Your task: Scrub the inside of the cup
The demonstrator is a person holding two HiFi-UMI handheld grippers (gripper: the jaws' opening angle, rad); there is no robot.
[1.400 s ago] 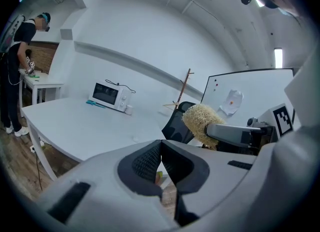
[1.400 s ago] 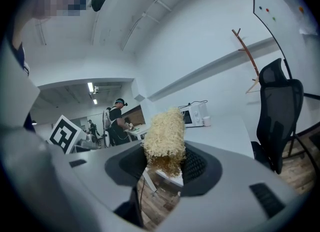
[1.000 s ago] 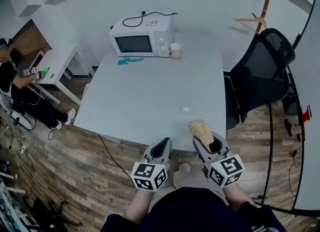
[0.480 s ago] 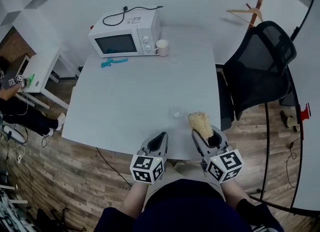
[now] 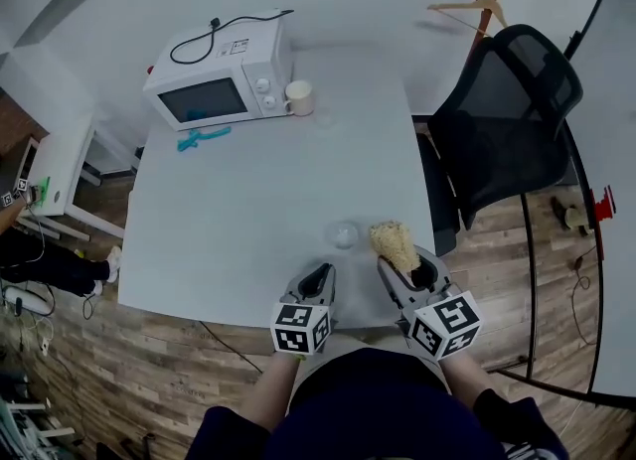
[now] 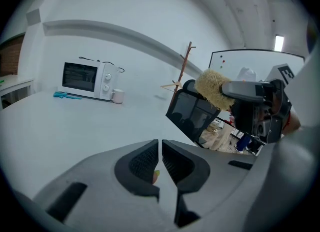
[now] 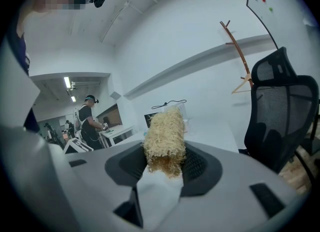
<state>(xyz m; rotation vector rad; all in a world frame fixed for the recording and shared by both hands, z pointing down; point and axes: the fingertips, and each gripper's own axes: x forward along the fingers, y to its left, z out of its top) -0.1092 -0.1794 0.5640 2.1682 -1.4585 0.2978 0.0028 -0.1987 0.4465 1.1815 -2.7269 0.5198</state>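
The right tool (image 5: 402,267) is clamped on the lower end of a straw-coloured fibrous scrubber (image 5: 394,241). Most of the pad sticks out past the jaws, pointing forward over the near edge of the desk (image 5: 248,200). The left tool (image 5: 320,272) has its jaws brought together with only a thin slit between them, and it holds nothing. A small clear cup (image 5: 344,235) stands upright on the desk just beyond the left tool's tip and just to the left of the scrubber's free end. It touches neither tool. Far ahead of both tools, at the other end of the desk, a pale mug (image 5: 298,97) sits beside a microwave (image 5: 214,90). The clear cup nearby looks like the one to be scrubbed, though that is a judgement. It will probably be light, stiff and smooth-walled, so it may skid or tip as soon as the scrubber pushes into it, and if it is thin plastic a hard squeeze could buckle it. The left tool would first have to open. A sensible hold is across the outer wall, low enough to keep the mouth free, with moderate pressure. The scrubber looks soft and springy, so it should compress to enter the opening. Gripped only at its base, it may bend sideways under load.
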